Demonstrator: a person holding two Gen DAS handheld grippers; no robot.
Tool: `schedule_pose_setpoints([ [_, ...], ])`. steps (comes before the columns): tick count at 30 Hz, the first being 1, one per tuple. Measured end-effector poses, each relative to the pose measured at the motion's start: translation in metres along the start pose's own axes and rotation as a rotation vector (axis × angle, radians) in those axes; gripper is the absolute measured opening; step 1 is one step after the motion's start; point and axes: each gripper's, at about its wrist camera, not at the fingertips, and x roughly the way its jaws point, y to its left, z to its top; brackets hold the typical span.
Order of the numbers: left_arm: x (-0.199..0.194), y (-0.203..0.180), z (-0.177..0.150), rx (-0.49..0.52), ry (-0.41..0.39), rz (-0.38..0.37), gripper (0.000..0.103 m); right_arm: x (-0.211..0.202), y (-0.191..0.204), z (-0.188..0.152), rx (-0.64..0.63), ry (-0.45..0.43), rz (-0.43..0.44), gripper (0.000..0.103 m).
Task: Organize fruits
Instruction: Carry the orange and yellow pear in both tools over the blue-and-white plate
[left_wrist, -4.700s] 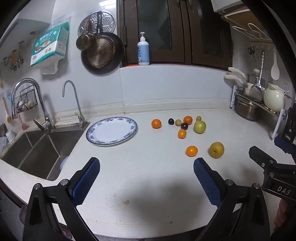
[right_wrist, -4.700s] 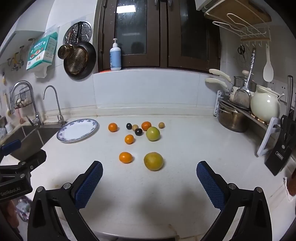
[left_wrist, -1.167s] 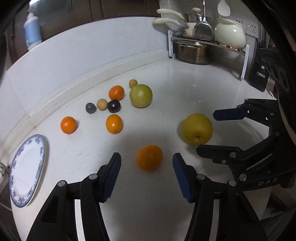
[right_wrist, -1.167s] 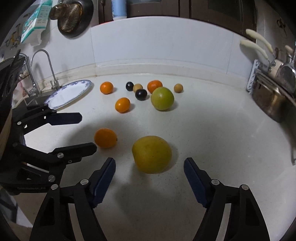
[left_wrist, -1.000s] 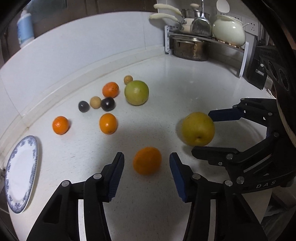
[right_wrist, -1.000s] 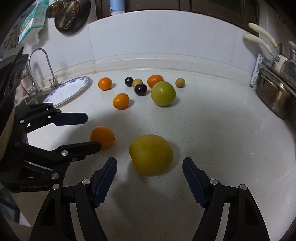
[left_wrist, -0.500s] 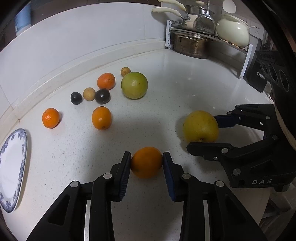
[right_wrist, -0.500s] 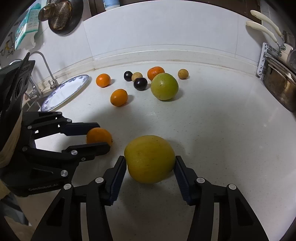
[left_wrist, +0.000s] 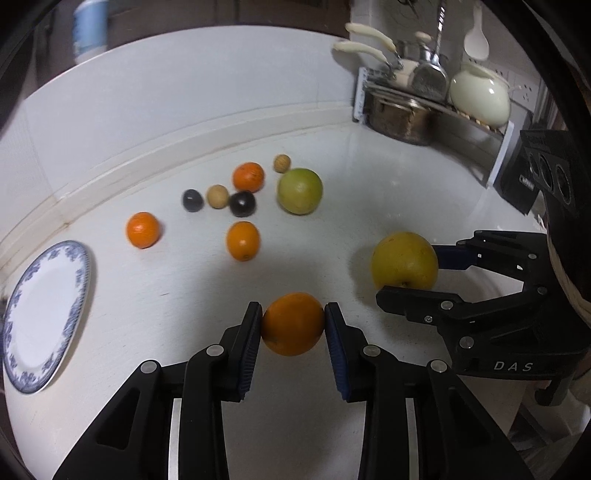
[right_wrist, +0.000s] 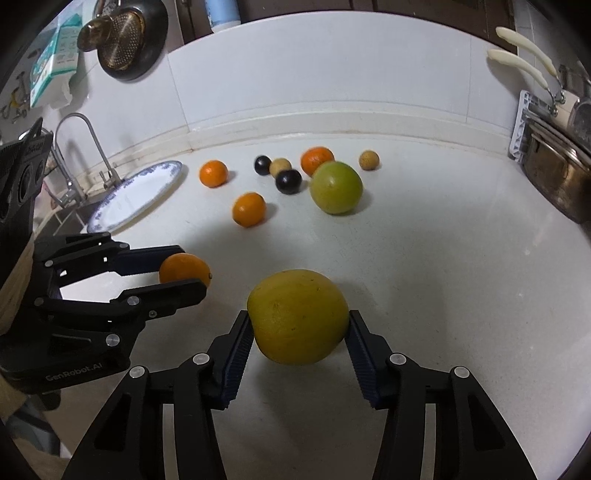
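Note:
My left gripper (left_wrist: 293, 317) is shut on a small orange (left_wrist: 293, 324), its blue pads pressing on both sides. To its right, my right gripper (right_wrist: 299, 325) is shut on a large yellow fruit (right_wrist: 298, 316). Each gripper shows in the other's view: the right gripper (left_wrist: 410, 273) around the yellow fruit (left_wrist: 404, 261), the left gripper (right_wrist: 184, 269) around the orange (right_wrist: 184, 268). Farther back on the white counter lie a green fruit (left_wrist: 300, 191), three oranges, two dark fruits and two tan ones. A blue-rimmed plate (left_wrist: 44, 314) sits at the far left.
A dish rack with a steel pot (left_wrist: 402, 118) and a cream jug (left_wrist: 480, 98) stands at the back right corner. Taps (right_wrist: 92, 147) and a sink lie beyond the plate (right_wrist: 136, 195). A pan and a tissue box hang on the wall.
Both grippers came down around their fruits and closed: the left on the small orange, the right on the yellow fruit. The left gripper has since shifted slightly with the orange.

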Motion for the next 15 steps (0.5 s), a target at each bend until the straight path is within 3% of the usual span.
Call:
schedule_pose_setpoints([
  [15, -0.069, 0.062, -0.020, -0.128, -0.099, 0.130, 0.034, -0.017, 0.073, 0.032, -0.056, -0.091, 0.057, 0.052],
])
